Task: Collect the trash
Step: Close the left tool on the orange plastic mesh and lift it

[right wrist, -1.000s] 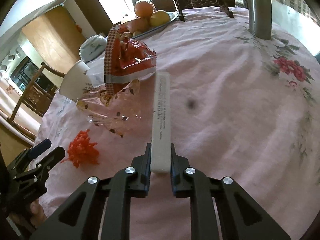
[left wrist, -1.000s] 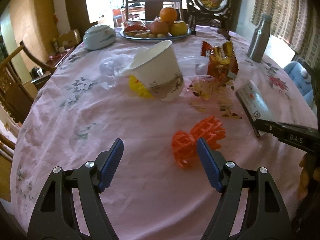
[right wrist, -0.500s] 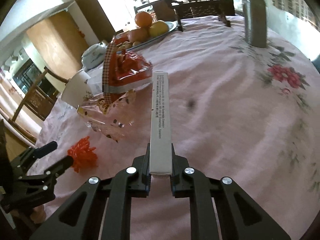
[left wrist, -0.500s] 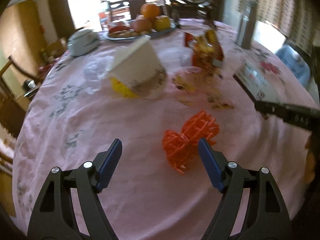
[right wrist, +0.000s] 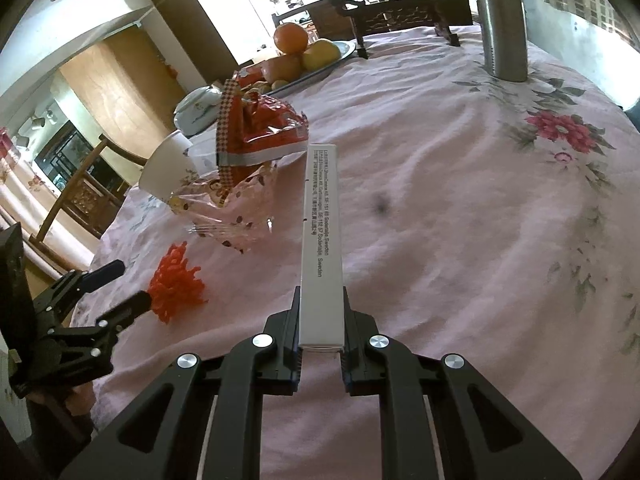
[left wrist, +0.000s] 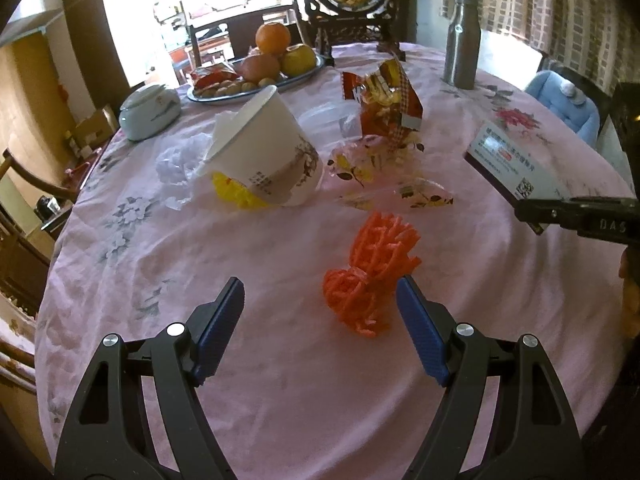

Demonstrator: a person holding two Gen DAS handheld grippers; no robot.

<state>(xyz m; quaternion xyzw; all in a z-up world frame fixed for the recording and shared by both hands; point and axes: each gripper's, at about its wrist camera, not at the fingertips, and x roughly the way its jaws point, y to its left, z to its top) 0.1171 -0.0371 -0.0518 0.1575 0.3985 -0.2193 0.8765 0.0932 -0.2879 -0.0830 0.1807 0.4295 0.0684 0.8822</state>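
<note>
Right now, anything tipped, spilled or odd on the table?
Yes: the paper cup lies tipped on its side over a yellow scrap, by a crumpled clear wrapper and a torn snack bag.

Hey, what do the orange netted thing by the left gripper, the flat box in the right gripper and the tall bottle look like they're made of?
Orange netted thing: looks like soft foam mesh, matte, with an open lattice, crumpled. Flat box: probably thin cardboard, smooth printed white faces, crisp folded edges, clamped by the right gripper. Tall bottle: seemingly brushed metal, dull silver sheen.
</note>
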